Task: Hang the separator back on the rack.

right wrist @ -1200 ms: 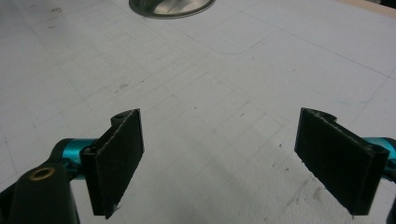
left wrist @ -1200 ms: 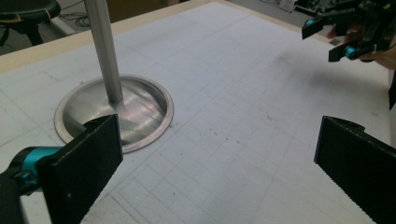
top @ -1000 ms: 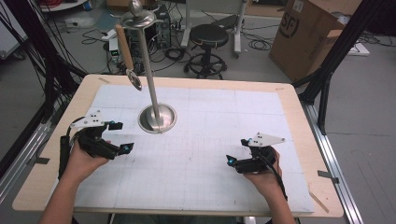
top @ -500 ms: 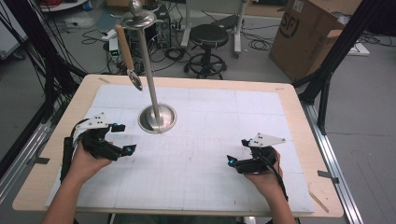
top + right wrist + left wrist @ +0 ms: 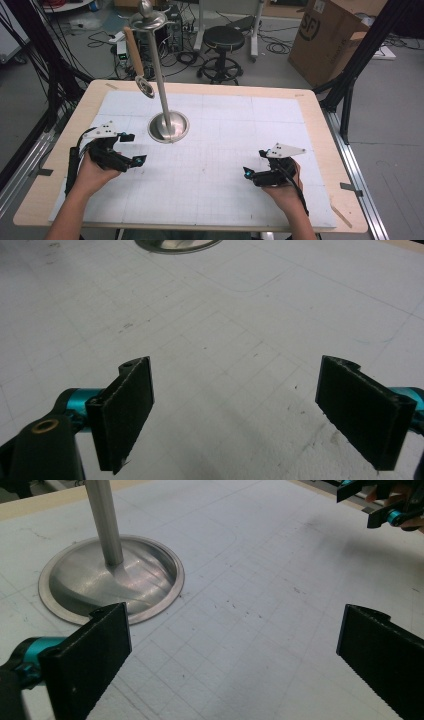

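Observation:
A metal stand (image 5: pixel 169 127) with a round dished base and a thin pole rises from the white gridded mat. From its top hangs a wooden-handled utensil (image 5: pixel 134 52) with a small metal end. My left gripper (image 5: pixel 136 148) hovers low, just near and left of the base, jaws wide apart and empty. In the left gripper view the stand base (image 5: pixel 112 577) lies ahead and to the left of the left gripper (image 5: pixel 232 650). My right gripper (image 5: pixel 253 163) is open and empty at the near right. The right gripper (image 5: pixel 235 405) faces bare mat, with the base edge (image 5: pixel 177 244) at the top.
The mat covers a wooden table (image 5: pixel 320 130) with a bare border. Beyond the far edge stand a black stool (image 5: pixel 223 37), a cardboard box (image 5: pixel 325 35) and floor cables. In the left gripper view, the other gripper (image 5: pixel 385 502) is at top right.
Almost nothing differs. My left gripper has drifted very slightly toward the near edge; the right gripper and the stand have stayed put.

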The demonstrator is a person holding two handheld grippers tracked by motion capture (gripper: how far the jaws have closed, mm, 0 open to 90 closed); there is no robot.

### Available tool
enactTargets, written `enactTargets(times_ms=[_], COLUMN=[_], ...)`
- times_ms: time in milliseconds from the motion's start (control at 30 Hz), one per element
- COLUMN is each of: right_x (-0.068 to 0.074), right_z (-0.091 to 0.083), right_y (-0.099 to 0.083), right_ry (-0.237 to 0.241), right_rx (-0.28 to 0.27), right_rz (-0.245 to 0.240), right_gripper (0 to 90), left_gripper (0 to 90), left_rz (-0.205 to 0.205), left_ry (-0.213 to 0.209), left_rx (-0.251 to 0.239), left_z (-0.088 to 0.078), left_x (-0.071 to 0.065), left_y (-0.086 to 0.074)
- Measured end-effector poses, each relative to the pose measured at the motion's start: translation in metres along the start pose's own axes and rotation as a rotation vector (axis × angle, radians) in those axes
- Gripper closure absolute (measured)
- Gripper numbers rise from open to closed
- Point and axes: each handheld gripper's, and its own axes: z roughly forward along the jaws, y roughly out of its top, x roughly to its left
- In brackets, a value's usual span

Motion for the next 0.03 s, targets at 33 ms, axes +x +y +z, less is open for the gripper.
enactTargets(times_ms=[33], right_x=[0.0002], right_z=[-0.0002], right_y=[0.0001], right_ry=[-0.001], right_rx=[0.0], right_rz=[0.004], right_gripper=[14.4], left_gripper=[1.6], left_rz=[0.0], left_ry=[0.001], left_rx=[0.002], left_z=[-0.0001], left_x=[0.0002], left_y=[-0.0001])
